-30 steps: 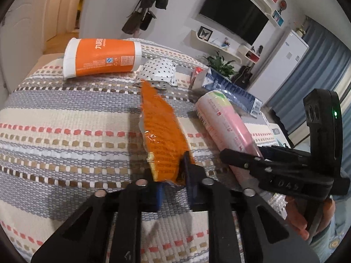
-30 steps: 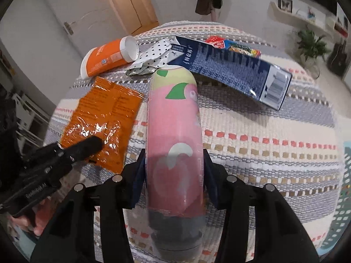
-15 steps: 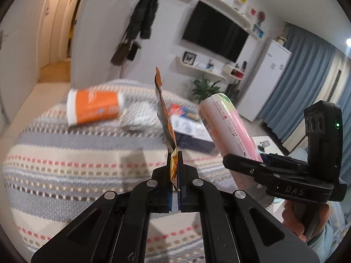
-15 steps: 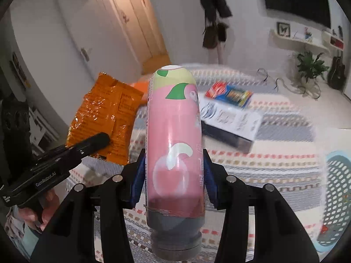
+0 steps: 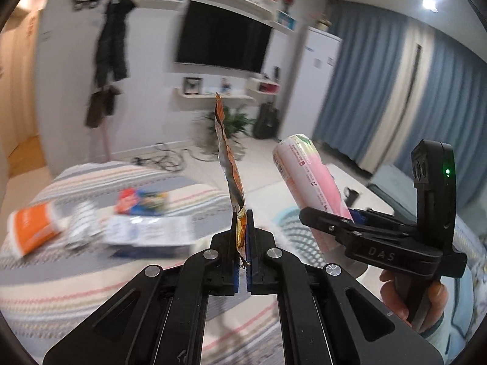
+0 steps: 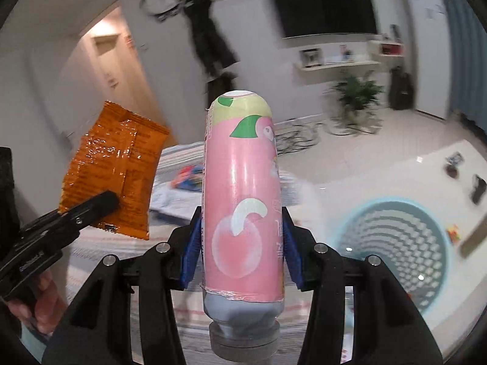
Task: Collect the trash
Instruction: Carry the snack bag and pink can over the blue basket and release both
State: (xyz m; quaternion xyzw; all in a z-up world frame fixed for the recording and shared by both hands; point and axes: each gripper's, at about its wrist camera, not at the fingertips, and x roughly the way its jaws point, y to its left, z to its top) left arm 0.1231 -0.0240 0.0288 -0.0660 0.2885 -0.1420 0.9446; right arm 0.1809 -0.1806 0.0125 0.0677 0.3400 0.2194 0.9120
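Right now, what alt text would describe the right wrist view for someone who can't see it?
The right gripper has its jaws clamped on a pink plastic bottle pointing away from the camera. At left, the left gripper holds a crinkled orange foil wrapper; a pale blue mesh basket sits lower right.

"DAS" is read embossed on the right gripper (image 5: 350, 217) body, behind its fingers. Print on the pink bottle (image 6: 242, 194) held between those fingers is too blurred to be read.
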